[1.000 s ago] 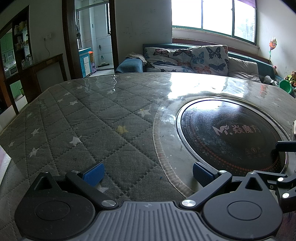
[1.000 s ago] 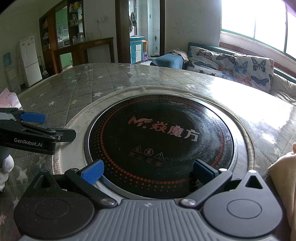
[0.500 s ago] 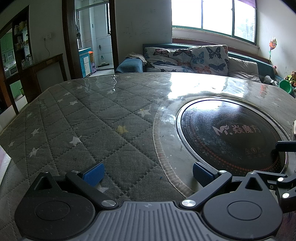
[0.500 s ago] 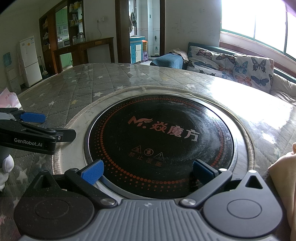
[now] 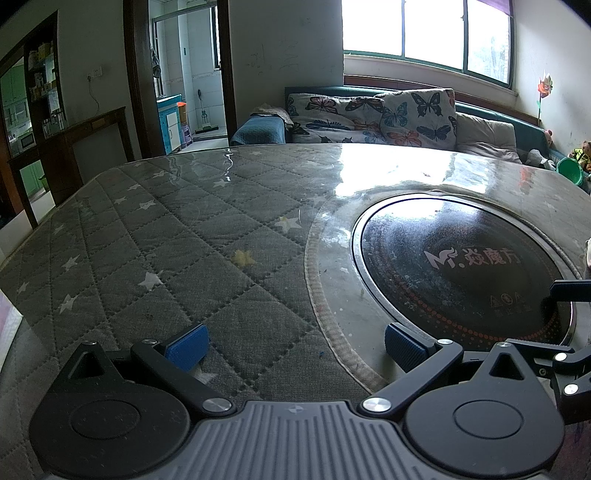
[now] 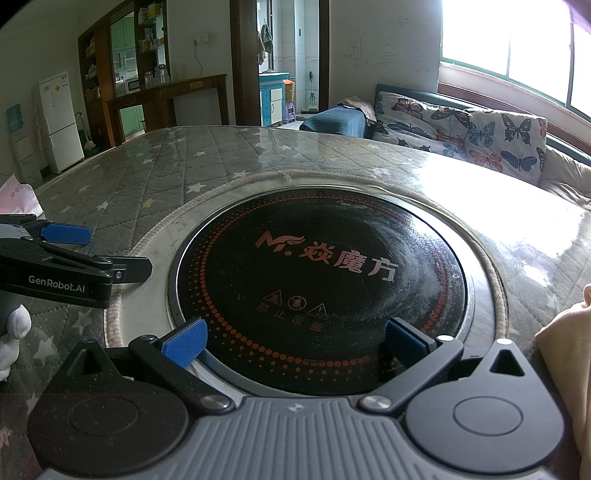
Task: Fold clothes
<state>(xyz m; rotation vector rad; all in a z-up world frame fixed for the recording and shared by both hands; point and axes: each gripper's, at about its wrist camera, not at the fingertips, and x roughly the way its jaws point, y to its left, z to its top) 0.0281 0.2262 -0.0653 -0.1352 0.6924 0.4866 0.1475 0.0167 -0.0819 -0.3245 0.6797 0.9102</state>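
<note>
Beige garment (image 6: 565,332) at right edge; both tools spread.

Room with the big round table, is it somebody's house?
Most likely yes, a home's living and dining room: a sofa with butterfly cushions, a white fridge, and a table with a built-in cooktop.

The left tongs (image 5: 293,349) sit low over the bench (image 5: 184,236), blue pads (image 5: 186,345) spread wide apart with nothing between them. Under them lies a grey quilted cover with white stars (image 5: 149,279), sealed beneath a glossy clear sheet. To the right of the tongs a round black cooktop (image 5: 461,273) is set into the bench, printed with white lettering and ringed by red dots. Part of the right tongs (image 5: 569,291) juts over the cooktop's right edge. Beyond the bench stands a sofa with butterfly cushions (image 5: 373,118) beneath a bright window (image 5: 424,29).
</note>
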